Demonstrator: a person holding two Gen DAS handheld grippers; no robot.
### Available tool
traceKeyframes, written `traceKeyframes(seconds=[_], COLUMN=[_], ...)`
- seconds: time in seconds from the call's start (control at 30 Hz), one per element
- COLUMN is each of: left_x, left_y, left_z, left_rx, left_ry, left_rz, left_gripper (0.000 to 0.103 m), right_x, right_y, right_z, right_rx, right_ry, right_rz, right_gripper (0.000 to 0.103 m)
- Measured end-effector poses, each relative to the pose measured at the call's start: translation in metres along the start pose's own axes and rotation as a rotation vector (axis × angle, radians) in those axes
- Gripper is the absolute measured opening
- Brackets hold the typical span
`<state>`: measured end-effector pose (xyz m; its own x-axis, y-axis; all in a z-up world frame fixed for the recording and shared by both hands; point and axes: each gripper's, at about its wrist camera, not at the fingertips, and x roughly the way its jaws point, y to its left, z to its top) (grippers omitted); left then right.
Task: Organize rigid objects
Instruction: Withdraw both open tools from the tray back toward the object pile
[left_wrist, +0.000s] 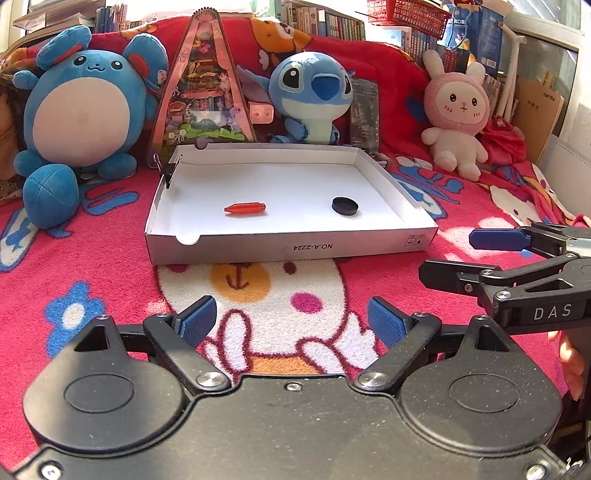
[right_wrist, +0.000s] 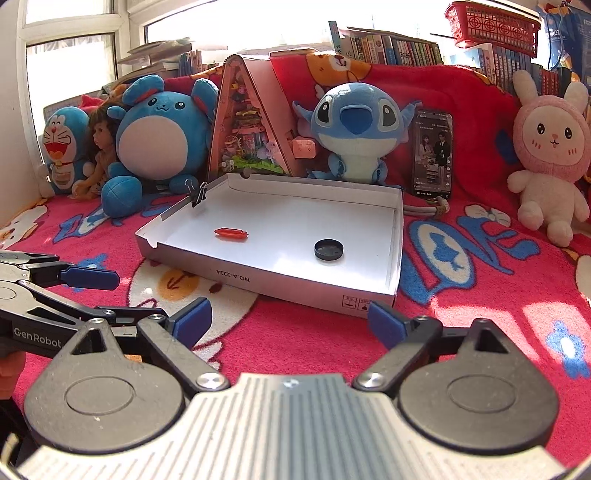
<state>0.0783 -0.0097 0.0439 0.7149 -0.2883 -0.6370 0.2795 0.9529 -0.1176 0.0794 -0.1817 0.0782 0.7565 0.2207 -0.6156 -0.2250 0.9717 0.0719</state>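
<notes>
A shallow white cardboard box (left_wrist: 288, 249) (right_wrist: 295, 288) lies on a red cartoon blanket. Inside it, a small red bullet-shaped piece (left_wrist: 245, 208) (right_wrist: 231, 233) lies on the left and a black round cap (left_wrist: 344, 205) (right_wrist: 329, 250) on the right. My left gripper (left_wrist: 291, 319) hovers over the blanket in front of the box, open with nothing between its blue pads (left_wrist: 195, 321). My right gripper (right_wrist: 288, 319) is also open and empty, short of the box's near right corner. Each gripper shows in the other's view: the right gripper (left_wrist: 448, 256) at the right edge, the left gripper (right_wrist: 122, 295) at the left edge.
A black binder clip (left_wrist: 168, 171) (right_wrist: 199, 197) grips the box's far left corner. Behind the box stand a round blue plush (left_wrist: 85, 122), a triangular toy box (left_wrist: 205, 92), a blue alien plush (left_wrist: 310, 96), a phone (right_wrist: 432, 151) and a pink rabbit plush (left_wrist: 458, 114). Bookshelves and a red basket (right_wrist: 491, 22) are at the back.
</notes>
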Motion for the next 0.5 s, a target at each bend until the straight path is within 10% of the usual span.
traceKeyframes(seconds=[0.5], left_x=[-0.03], left_y=[-0.011], left_z=[-0.033], left_rx=[-0.009], left_ry=[0.021], left_rz=[-0.047], left_gripper=[0.088], right_x=[-0.037], right_y=[0.008], right_z=[-0.044], right_rx=[-0.037], right_ry=[-0.03], right_rz=[-0.018], right_gripper=[0.099])
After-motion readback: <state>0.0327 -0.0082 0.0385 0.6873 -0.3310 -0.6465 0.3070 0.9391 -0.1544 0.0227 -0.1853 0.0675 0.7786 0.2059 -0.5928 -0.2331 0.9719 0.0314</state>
